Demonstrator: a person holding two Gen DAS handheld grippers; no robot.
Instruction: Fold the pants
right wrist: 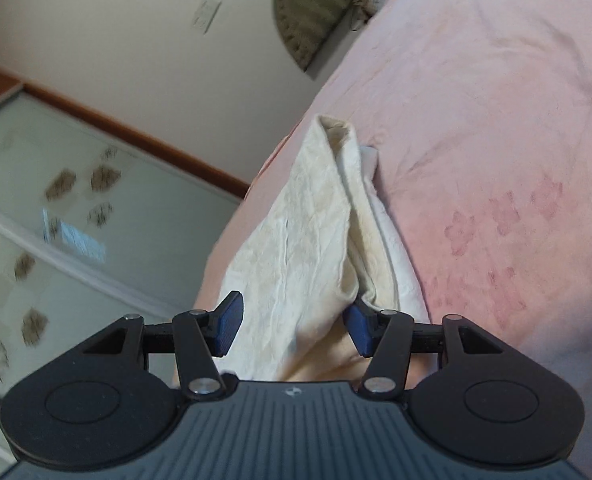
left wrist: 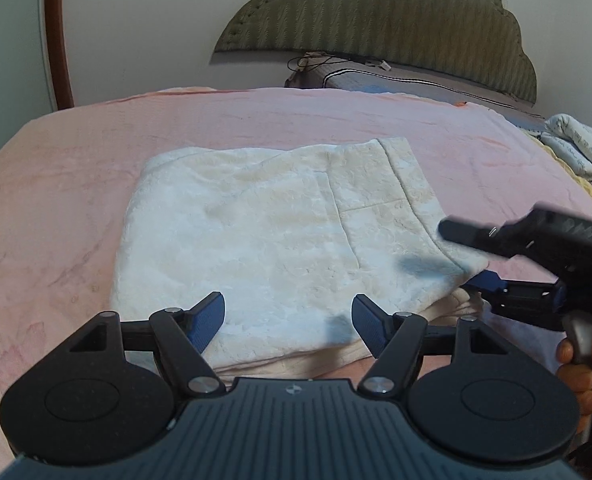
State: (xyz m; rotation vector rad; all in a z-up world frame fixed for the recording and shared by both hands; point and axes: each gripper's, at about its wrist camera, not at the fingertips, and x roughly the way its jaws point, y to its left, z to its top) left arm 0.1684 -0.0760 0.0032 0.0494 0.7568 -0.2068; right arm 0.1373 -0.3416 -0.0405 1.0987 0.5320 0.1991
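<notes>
Pants [left wrist: 272, 232] lie folded on the bed [left wrist: 56, 184], your left hand-held gripper [left wrist: 288, 322] wide and empty, your right hand-held gripper [right wrist: 292, 326] half-open round the edge layers, which could slip free if you lift unclamped.

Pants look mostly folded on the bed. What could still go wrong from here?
1. The right tool straddles the layered corner of the pants with jaws not yet pressing. If it closes on only the top layers, the fold may peel apart.
2. The left tool hangs open at the near edge. Dragging there could bunch the stack or the pink bedspread beneath.
3. The stack lies near the bed's edge in the right wrist view, so a tug might slide it off.
</notes>
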